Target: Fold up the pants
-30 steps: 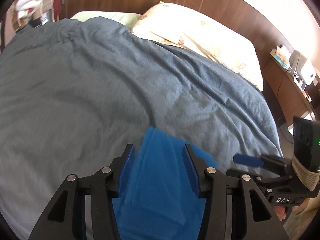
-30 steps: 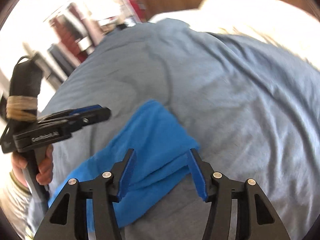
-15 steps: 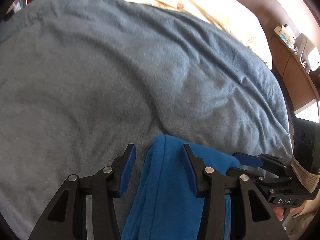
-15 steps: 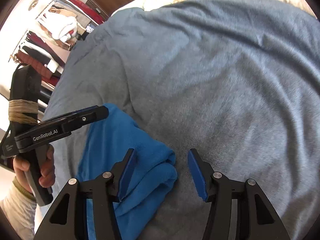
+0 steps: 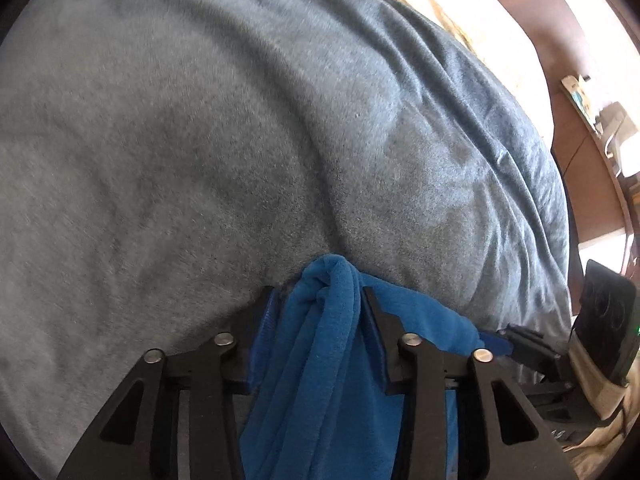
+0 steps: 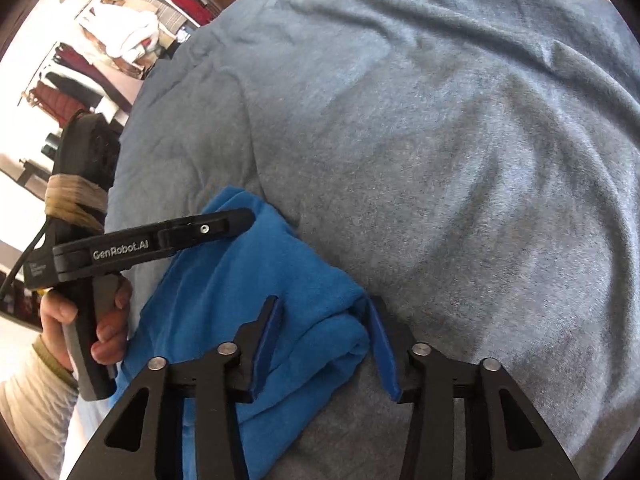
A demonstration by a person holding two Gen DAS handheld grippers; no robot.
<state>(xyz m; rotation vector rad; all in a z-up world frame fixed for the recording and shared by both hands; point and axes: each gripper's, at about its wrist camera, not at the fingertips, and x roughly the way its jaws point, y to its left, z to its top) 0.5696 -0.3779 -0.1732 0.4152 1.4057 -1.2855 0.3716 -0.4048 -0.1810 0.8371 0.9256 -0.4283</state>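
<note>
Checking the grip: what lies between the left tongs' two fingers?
A bunched fold of the blue pants fills the gap between the left tongs as they close, on the grey blanket; the left wrist view shows it.

left gripper [image 5: 318,312] | right gripper [image 6: 324,328] | both lowered, jaws closing around bunched pants [image 5: 328,360] edge

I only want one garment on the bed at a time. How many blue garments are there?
1: the blue pants lie bunched at the near edge of the grey duvet, between both grippers' closing jaws. Anything beneath stays hidden.
</note>
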